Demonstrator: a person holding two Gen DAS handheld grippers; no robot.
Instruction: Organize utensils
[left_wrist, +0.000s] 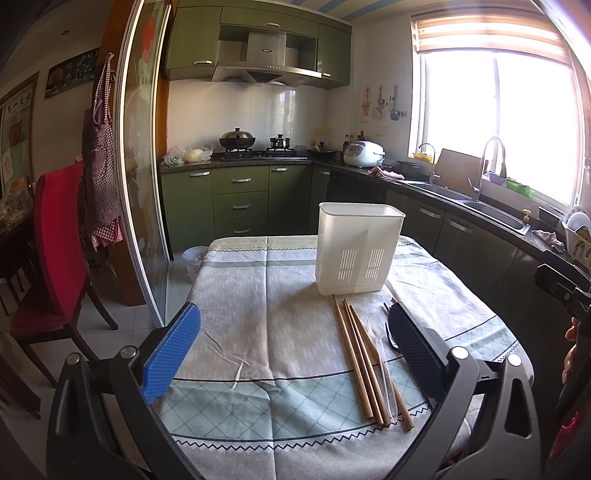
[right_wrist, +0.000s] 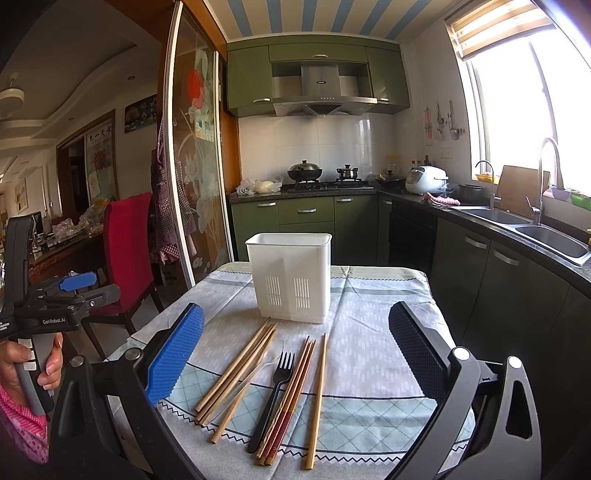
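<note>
A white slotted utensil holder (left_wrist: 358, 249) (right_wrist: 290, 275) stands upright on the clothed table (left_wrist: 258, 295) (right_wrist: 369, 314). In front of it lie several wooden chopsticks (left_wrist: 360, 360) (right_wrist: 236, 369), a clear plastic spoon (left_wrist: 380, 358) (right_wrist: 243, 387), a black plastic fork (right_wrist: 275, 395), several red-tipped chopsticks (right_wrist: 291, 398) and a single chopstick (right_wrist: 318, 398). My left gripper (left_wrist: 295, 343) is open and empty above the table, left of the utensils. My right gripper (right_wrist: 295, 350) is open and empty, above the utensils. The left gripper also shows at the left edge of the right wrist view (right_wrist: 74, 284).
A red-covered chair (left_wrist: 55, 251) (right_wrist: 129, 251) stands left of the table by a sliding glass door (left_wrist: 144, 184). Green cabinets, a stove with pots (left_wrist: 236, 142) and a sink counter (left_wrist: 491, 214) run behind and to the right. A small bin (left_wrist: 194, 260) sits on the floor.
</note>
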